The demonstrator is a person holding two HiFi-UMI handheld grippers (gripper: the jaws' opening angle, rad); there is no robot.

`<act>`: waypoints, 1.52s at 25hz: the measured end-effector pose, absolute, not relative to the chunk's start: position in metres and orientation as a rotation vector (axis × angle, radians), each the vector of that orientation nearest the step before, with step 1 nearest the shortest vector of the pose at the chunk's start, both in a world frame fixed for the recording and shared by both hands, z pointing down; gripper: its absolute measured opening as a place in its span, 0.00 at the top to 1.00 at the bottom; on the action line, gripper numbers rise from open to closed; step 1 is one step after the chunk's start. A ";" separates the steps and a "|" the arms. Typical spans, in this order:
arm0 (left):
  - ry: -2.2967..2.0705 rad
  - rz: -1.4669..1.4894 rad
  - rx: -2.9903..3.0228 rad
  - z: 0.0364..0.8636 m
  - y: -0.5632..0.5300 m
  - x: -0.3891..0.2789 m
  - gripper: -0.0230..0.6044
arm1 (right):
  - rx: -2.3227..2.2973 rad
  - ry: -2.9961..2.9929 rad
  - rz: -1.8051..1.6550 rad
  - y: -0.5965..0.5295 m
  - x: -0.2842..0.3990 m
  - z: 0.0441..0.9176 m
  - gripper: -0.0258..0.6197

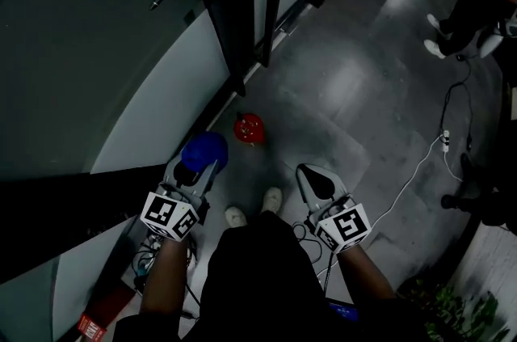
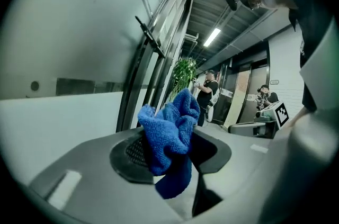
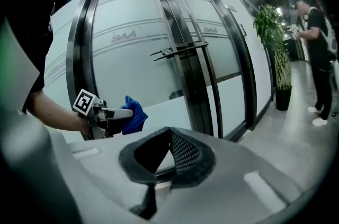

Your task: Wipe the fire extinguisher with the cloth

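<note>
1 cloth (image 2: 169, 130) in left tool (image 2: 170, 153); glass (image 3: 123, 53) "SAA".

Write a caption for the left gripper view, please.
Left hand-held gripper clamps a blue cloth beside a glass wall.

Both forearms reach forward and down from the body, bare below dark sleeves, each hand gripping a tool. The left hand-held gripper (image 1: 196, 168) points ahead and slightly right, its jaws clamped on a bunched blue cloth (image 2: 168, 127) that bulges out past the tips. The right hand-held gripper (image 1: 317, 180) is held level with it and well apart, angled slightly left, its jaws closed to a point with nothing between them.
</note>
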State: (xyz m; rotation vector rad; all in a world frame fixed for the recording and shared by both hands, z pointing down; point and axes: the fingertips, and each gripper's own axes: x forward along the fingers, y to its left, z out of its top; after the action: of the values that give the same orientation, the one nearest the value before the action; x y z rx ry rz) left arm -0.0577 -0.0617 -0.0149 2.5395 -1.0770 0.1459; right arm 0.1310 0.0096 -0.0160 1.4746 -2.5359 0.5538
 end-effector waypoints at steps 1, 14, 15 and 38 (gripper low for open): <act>-1.079 0.151 2.529 -0.003 -0.064 -0.054 0.69 | 1.489 -2.526 0.555 0.009 0.134 -0.006 0.96; -0.998 0.076 2.651 0.207 -0.108 -0.053 0.69 | 1.686 -2.496 0.263 -0.076 0.160 0.212 0.96; -0.996 0.054 2.680 0.227 -0.115 -0.051 0.69 | 1.704 -2.484 0.218 -0.086 0.163 0.236 0.96; -0.636 0.123 2.819 0.371 -0.151 0.028 0.69 | 1.860 -2.429 0.172 -0.109 0.160 0.397 0.96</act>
State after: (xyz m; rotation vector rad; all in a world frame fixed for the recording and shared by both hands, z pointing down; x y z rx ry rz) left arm 0.0275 -0.1512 0.3711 2.8194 -0.6363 0.1225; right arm 0.1602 -0.1093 0.3968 1.8597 -2.4288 0.1721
